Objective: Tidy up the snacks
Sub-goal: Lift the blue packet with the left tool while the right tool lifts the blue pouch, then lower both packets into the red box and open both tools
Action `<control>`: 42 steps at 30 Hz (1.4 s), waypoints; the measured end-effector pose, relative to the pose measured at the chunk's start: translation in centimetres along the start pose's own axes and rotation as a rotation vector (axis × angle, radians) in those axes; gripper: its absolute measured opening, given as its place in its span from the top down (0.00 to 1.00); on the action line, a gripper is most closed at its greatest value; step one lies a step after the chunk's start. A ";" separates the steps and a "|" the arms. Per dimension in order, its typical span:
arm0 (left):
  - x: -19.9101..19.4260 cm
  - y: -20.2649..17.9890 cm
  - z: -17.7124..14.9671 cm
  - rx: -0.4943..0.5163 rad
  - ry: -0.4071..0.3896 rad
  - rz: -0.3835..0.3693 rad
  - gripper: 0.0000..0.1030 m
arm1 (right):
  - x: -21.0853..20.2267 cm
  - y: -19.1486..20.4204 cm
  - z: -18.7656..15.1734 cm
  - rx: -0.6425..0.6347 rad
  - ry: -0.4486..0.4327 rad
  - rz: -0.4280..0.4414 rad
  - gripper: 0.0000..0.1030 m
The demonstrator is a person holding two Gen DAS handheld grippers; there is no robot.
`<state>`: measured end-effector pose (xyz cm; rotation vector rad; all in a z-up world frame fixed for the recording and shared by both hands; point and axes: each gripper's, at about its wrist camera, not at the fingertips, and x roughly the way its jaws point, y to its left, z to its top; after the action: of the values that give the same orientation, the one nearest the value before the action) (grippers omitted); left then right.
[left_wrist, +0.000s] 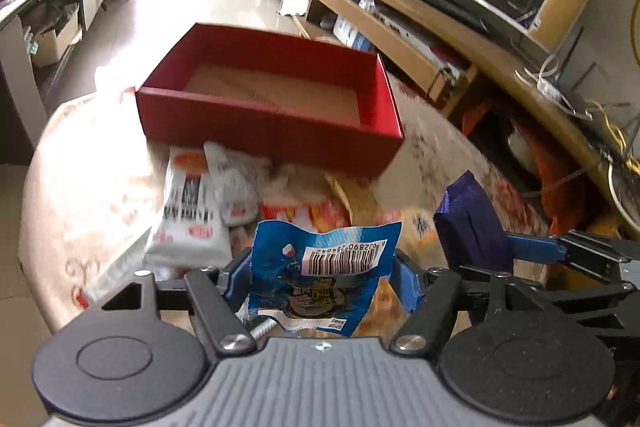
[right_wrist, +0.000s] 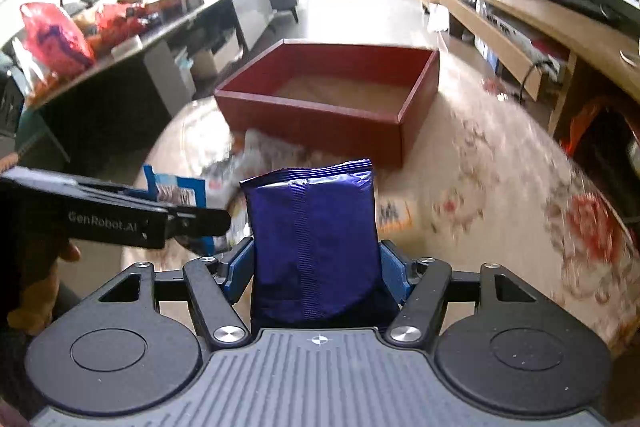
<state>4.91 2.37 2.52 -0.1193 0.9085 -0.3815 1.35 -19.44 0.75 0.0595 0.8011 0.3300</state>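
Left gripper [left_wrist: 322, 267] clamps blue packet [left_wrist: 320, 267]; right gripper [right_wrist: 316, 263] clamps purple packet [right_wrist: 314, 243]; both above snack pile [left_wrist: 208, 207]; red box [left_wrist: 272, 95] beyond, nothing in it

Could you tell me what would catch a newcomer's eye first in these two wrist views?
Probably the open red cardboard box, empty, at the far side of the round floral-cloth table. Next, each gripper grips a snack: the left gripper a blue barcoded packet, the right gripper a purple foil packet. More white packets lie before the box.

The left gripper [right_wrist: 192, 223] body reads "GenRobot.AI"; the blue snack packet [left_wrist: 320, 271] carries a barcode with upside-down digits.
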 end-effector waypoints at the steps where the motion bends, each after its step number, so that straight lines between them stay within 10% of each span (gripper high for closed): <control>1: 0.2 0.0 0.5 -0.001 -0.007 -0.001 0.32 | 0.2 -0.1 0.5 -0.001 -0.007 0.001 0.30; 19: 5.6 1.9 13.1 -0.070 -0.124 0.041 0.32 | 6.7 -2.0 10.2 0.013 -0.088 -0.019 0.30; 42: 17.3 4.5 16.1 -0.099 0.053 0.185 0.32 | 17.7 -3.3 13.2 0.012 0.077 -0.078 0.31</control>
<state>28.39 -0.89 -1.69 -0.1155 0.9829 -0.1679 23.18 -16.09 -2.93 0.0268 0.8791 0.2544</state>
